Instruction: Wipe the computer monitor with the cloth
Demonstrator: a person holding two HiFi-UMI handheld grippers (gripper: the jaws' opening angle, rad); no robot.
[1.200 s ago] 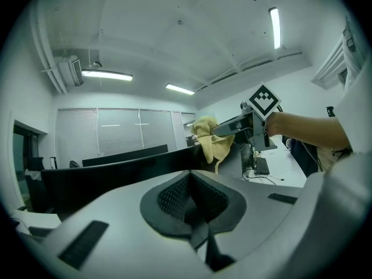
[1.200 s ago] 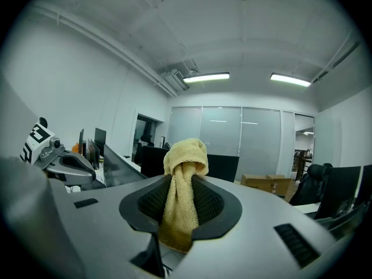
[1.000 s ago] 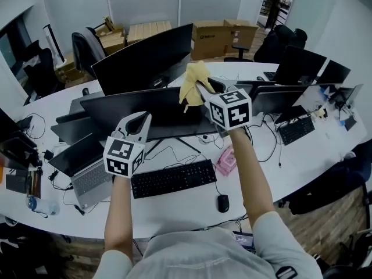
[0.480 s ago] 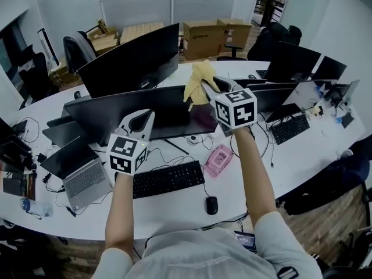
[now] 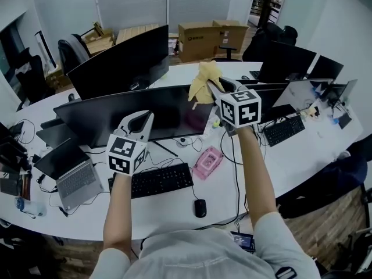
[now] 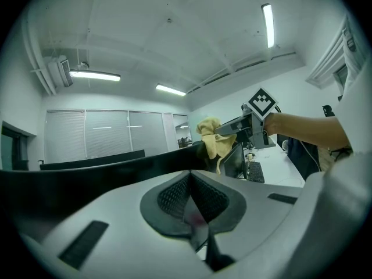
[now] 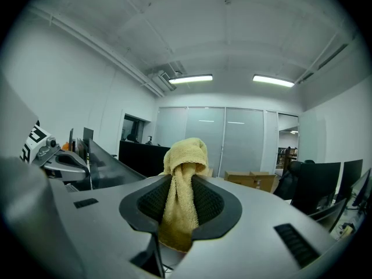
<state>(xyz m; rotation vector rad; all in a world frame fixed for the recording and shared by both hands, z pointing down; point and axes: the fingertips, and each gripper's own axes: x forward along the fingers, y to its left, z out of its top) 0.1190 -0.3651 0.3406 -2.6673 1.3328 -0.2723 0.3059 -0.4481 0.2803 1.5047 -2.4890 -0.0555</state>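
A wide dark monitor (image 5: 116, 118) stands on the white desk in front of me, above a black keyboard (image 5: 150, 179). My right gripper (image 5: 216, 85) is shut on a yellow cloth (image 5: 203, 80), raised above the monitor's upper right corner; from the right gripper view the cloth (image 7: 181, 190) hangs out between the jaws. My left gripper (image 5: 138, 120) is shut with nothing in it, held before the middle of the screen. In the left gripper view the monitor's top edge (image 6: 116, 164) runs across, and the cloth (image 6: 212, 143) shows beyond it.
A pink box (image 5: 207, 161) and a mouse (image 5: 199, 207) lie near the keyboard. A laptop (image 5: 67, 173) sits at the left. More monitors (image 5: 119, 60) and another keyboard (image 5: 283, 129) stand behind and to the right. Cardboard boxes (image 5: 206, 36) and office chairs (image 5: 68, 54) lie beyond the desk.
The right gripper with the cloth has shifted a little right and up in the view. The desk and its things have slid left and down. The left gripper has stayed nearly still.
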